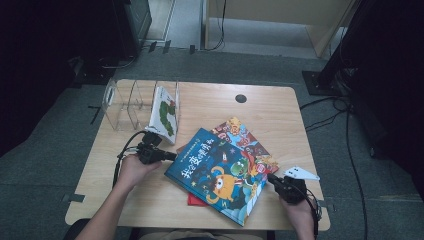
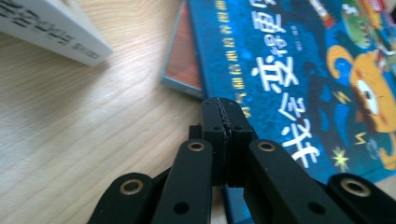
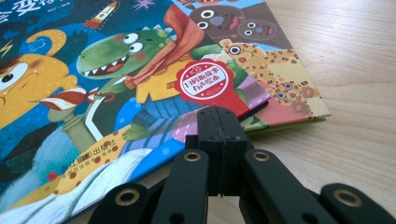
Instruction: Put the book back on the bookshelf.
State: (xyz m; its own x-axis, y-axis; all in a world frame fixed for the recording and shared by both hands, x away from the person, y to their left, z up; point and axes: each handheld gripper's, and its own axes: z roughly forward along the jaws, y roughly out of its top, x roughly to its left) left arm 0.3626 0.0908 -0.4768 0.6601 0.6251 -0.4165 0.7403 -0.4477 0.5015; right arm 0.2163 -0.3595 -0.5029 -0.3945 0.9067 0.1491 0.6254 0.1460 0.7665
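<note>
Blue book (image 1: pixel 218 175), between left claw (image 1: pixel 172 156), right claw (image 1: pixel 272 178)

High view overhead, facing forward-down — both gripper views low, close, sharing blue book (image 1: pixel 215 175).

- High view: dim and soft, table (image 1: pixel 210 107) evenly lit from above, dark corners.
- Left gripper view: bright, white book (image 2: pixel 51 28) blurred, pale sheen on the blue book (image 2: pixel 280 56).
- Right gripper view: bright; black jaws soft at the bottom edge.
</note>
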